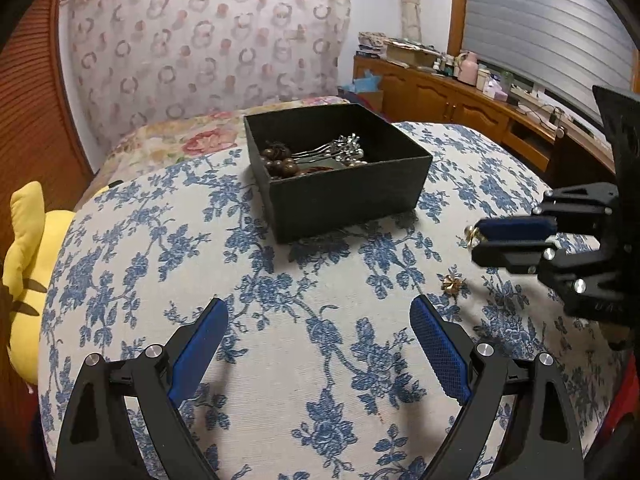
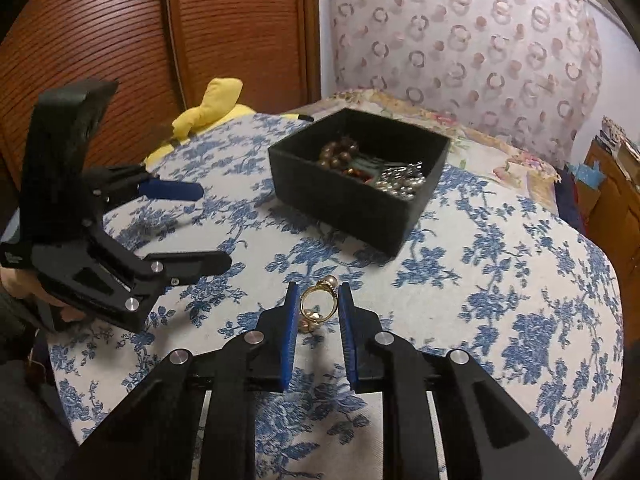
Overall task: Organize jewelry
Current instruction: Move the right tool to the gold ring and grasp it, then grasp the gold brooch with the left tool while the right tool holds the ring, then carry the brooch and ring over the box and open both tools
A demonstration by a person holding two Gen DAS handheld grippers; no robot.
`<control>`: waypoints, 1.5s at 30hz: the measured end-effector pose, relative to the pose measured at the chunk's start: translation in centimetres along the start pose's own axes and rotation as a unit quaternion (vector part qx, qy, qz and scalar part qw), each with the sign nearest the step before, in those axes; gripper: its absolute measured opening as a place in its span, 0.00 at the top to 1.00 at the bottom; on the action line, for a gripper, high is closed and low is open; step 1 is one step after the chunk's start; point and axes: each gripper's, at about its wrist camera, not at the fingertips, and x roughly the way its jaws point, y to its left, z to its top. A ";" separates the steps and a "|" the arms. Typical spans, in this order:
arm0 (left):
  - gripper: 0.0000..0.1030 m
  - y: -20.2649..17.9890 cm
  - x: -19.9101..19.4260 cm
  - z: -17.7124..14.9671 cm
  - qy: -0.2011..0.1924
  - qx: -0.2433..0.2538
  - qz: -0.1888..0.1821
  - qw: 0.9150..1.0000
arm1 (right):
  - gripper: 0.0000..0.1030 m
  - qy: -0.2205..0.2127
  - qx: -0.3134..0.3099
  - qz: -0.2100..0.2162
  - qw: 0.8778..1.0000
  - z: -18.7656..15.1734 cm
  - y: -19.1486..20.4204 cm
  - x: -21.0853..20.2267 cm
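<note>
A gold ring [image 2: 318,303] is gripped between the fingers of the right gripper [image 2: 318,294], above the floral cloth [image 2: 500,280]. One gold brooch [image 1: 452,283] is seen lying beneath it, and one black box [image 1: 348,196] of jewelry beyond. The left gripper [image 1: 318,312] is held spread wide, holding nothing.

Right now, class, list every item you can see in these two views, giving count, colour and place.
box: one, black, open, on the floral cloth
wooden beads: one string, brown, inside box
hairpins: a cluster, silver with pearls, inside box
ring: one, gold with pearl, between right pads
flower brooch: one, gold, on cloth
plush toy: one, yellow, beside cloth
cloth: one, white with blue flowers
left hand-held gripper: black, blue pads, open
right hand-held gripper: black, blue pads, closed on ring
</note>
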 end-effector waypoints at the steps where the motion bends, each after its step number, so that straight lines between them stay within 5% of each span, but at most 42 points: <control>1: 0.14 -0.2 0.0 0.1 0.001 0.001 -0.003 1.000 | 0.79 -0.002 0.005 -0.003 1.000 0.0 -0.5 -0.4; 11: 0.14 -3.4 1.1 0.8 0.003 0.032 -0.029 0.999 | 0.79 -0.001 0.039 -0.025 0.999 -1.8 -3.6 -1.4; 21: 0.52 -6.9 2.6 1.3 0.026 0.076 -0.055 0.995 | 0.79 0.001 0.053 -0.032 0.998 -2.7 -4.7 -1.3; 28: 0.65 -7.9 3.4 1.1 0.037 0.091 -0.055 0.994 | 0.79 0.002 0.056 -0.032 0.998 -3.0 -5.1 -1.4; 30: 0.87 -7.8 3.4 1.1 0.037 0.090 -0.062 0.993 | 0.79 0.003 0.056 -0.032 0.998 -3.1 -5.1 -1.4; 45: 0.87 -4.7 0.4 3.9 -0.011 0.052 -0.061 0.997 | 0.79 -0.022 0.042 -0.023 0.999 0.4 -4.7 -1.5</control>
